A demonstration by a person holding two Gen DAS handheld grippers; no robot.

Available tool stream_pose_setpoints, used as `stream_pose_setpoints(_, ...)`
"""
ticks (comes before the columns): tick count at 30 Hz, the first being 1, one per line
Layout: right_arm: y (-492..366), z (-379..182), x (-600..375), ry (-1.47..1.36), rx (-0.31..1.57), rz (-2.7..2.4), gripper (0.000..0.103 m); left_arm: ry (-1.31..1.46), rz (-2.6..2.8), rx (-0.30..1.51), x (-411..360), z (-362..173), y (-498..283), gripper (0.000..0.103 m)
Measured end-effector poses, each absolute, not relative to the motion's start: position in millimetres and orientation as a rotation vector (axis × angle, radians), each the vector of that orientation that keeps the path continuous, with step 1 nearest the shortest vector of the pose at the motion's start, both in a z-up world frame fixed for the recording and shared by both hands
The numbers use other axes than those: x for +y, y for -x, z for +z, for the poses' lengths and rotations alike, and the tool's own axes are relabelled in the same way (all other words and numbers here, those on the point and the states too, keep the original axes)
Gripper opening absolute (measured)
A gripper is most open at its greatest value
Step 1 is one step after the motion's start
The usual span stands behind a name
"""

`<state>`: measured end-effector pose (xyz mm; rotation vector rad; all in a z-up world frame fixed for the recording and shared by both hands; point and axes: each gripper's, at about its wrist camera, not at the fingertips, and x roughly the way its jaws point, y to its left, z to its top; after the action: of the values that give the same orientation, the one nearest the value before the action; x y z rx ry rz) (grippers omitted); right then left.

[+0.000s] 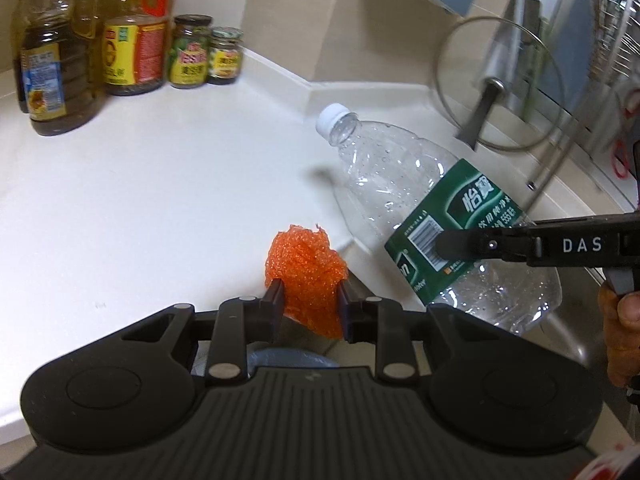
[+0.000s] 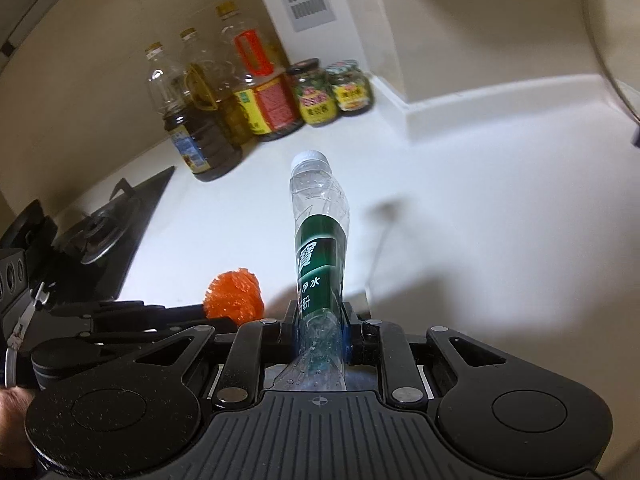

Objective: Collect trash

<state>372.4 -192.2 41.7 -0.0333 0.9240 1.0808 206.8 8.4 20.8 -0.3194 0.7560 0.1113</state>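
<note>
Orange mesh wad [image 1: 306,270], clear bottle [image 1: 400,196] with green label, white countertop [image 1: 140,200], perhaps cream-tinted.

The left gripper [image 1: 309,300] pinches a crumpled orange mesh net [image 1: 306,268] above the white worktop [image 1: 152,192]; beside it, the right gripper [image 1: 448,246] clamps a clear green-labelled plastic bottle [image 1: 400,184].

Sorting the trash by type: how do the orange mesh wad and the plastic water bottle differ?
The orange mesh wad is a small, crumpled, opaque net; the water bottle is long, clear and rigid, with a green label and white cap. The wad sits in the left hand-held gripper, the bottle in the right hand-held gripper. Both are clamped and lifted off the white counter.
</note>
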Motion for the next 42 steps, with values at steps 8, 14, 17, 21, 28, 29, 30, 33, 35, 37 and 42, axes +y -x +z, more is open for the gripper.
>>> stream_pose_setpoints(8,-322.4,42.9,-215.1,0.045,0.939,1.001,0.019,0.293,0.04,0.777,0.7,17.8,-172.9,0.025)
stream_pose_setpoints(14,-285.9,35.3,-224.4,0.049,0.943,0.924,0.019,0.283,0.02,0.802,0.7,7.7,-146.8,0.025)
stream_pose_setpoints(17,-266.0,26.3,-228.1,0.067,0.968,0.897,0.019,0.292,0.017,0.826,2.8,-2.5,-134.8,0.025)
stream_pose_setpoints(21,-248.6,5.5,-229.9,0.11,1.009,0.877,0.019,0.289,0.02,0.873,1.5,-21.7,-125.1,0.025)
stream_pose_setpoints(28,-241.3,-33.4,-208.3,0.27,1.066,0.921,0.019,0.355,0.109,0.933,7.8,-50.9,-121.8,0.025)
stream_pose_setpoints(29,-242.0,-39.1,-204.7,0.287,1.076,0.928,0.019,0.358,0.115,0.942,7.6,-54.8,-123.1,0.025)
stream_pose_setpoints(30,-241.9,-45.6,-203.6,0.309,1.084,0.936,0.019,0.359,0.121,0.951,7.3,-59.2,-124.1,0.025)
stream_pose_setpoints(33,-245.5,-66.5,-191.9,0.363,1.115,0.927,0.019,0.374,0.14,0.973,7.6,-72.6,-127.0,0.025)
stream_pose_setpoints(35,-249.2,-80.2,-184.9,0.382,1.13,0.917,0.019,0.38,0.154,0.985,7.4,-81.3,-130.4,0.025)
stream_pose_setpoints(37,-253.0,-95.2,-176.2,0.399,1.14,0.899,0.019,0.391,0.168,0.997,9.3,-91.2,-134.3,0.025)
stream_pose_setpoints(42,-260.2,-132.7,-156.5,0.414,1.172,0.857,0.019,0.423,0.184,1.014,12.8,-115.0,-146.3,0.025)
